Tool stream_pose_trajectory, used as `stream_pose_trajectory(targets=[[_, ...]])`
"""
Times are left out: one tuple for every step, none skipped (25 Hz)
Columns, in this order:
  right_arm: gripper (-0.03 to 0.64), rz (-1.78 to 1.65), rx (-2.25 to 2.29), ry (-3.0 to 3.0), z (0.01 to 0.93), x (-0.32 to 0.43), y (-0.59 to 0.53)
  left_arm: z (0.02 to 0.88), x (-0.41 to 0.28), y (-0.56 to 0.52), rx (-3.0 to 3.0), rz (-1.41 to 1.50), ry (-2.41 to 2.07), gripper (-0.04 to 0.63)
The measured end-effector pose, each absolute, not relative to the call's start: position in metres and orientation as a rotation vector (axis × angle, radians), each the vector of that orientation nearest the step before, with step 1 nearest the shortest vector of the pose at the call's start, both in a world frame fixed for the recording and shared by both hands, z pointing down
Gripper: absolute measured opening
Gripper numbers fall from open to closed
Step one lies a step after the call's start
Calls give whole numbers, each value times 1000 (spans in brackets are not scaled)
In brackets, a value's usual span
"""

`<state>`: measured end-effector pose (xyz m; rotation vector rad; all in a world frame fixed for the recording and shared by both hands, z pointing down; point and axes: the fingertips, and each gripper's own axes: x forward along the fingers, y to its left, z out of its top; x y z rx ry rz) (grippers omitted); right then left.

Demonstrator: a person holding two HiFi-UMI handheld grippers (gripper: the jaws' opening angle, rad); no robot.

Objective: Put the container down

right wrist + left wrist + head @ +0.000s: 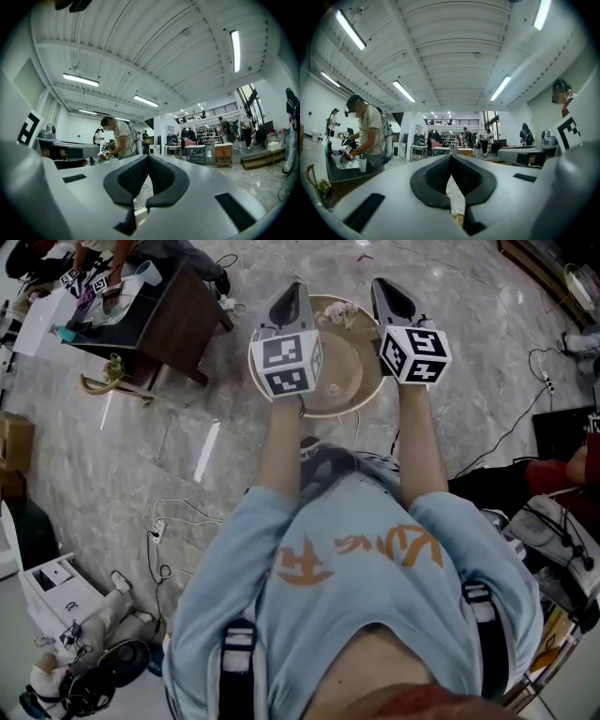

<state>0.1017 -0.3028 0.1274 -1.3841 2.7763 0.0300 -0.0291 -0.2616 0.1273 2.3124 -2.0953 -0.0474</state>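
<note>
In the head view I hold both grippers out in front of me over a small round beige table [352,381]. A few small pale objects [336,313] lie at its far edge; I cannot tell whether one is the container. My left gripper [292,289] is shut with nothing in it, and its dark pads [436,180] meet at the tip in the left gripper view [451,157]. My right gripper [382,287] is shut and empty too, its pads [161,180] touching [148,157]. Both gripper cameras look level across the hall, so neither shows the table.
A dark wooden table [178,320] stands at the upper left, where a person [370,133] works with cups. Cables [164,521] trail over the marble floor. A white cart [56,587] is at the lower left and equipment [553,531] at the right.
</note>
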Motion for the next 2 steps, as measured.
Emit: stream_pose_trajectory(targets=[[11,36,-1384,2777,126,102,-304,126,-28,-263,2314,-50,-2094,25],[11,40,-1384,2777,124,102,-305,125,-28,-265,2315,-52,-2093,25]])
